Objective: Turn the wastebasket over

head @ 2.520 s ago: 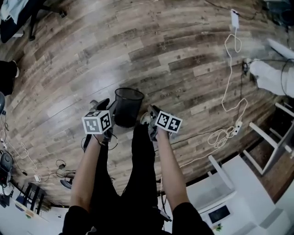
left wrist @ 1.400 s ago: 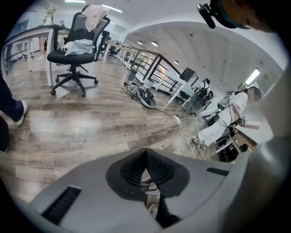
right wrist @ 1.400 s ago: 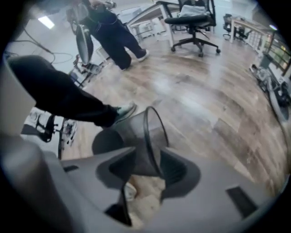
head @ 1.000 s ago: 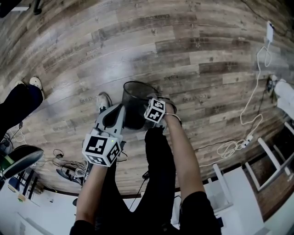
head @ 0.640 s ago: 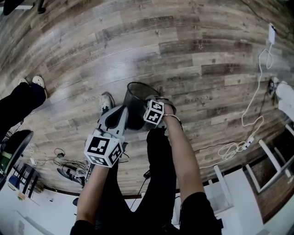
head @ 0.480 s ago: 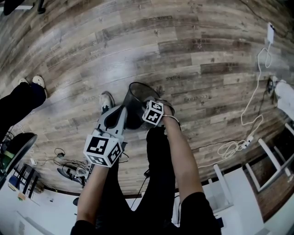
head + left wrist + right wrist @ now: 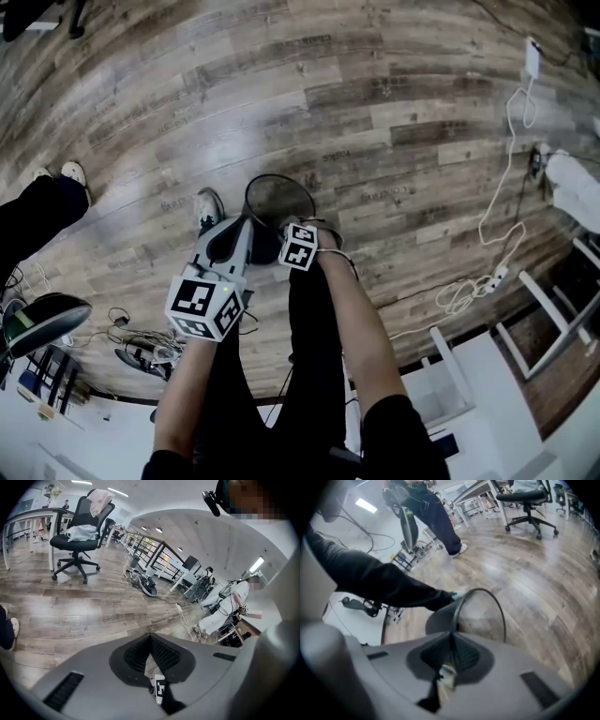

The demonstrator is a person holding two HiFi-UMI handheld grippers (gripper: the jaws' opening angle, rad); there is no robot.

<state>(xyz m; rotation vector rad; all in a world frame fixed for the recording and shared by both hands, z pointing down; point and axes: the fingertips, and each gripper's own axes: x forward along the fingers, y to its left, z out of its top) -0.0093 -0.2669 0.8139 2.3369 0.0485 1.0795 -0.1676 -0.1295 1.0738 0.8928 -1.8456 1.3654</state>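
Holding shut, empty, nearest: left gripper (image 7: pixel 150 638) | just beyond: right gripper (image 7: pixel 451 637), jaws just closing, pinches wastebasket (image 7: pixel 278 199) near rim, beside shoe (image 7: pixel 208 206) | risk: thin rim slips from one-sided pinch when tipped; basket drops, rolls far across floor (image 7: pixel 375 84).

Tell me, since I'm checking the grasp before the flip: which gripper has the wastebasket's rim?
The right gripper: its jaws have just been closing and pinch the rim of the wastebasket. The left gripper is shut on nothing.
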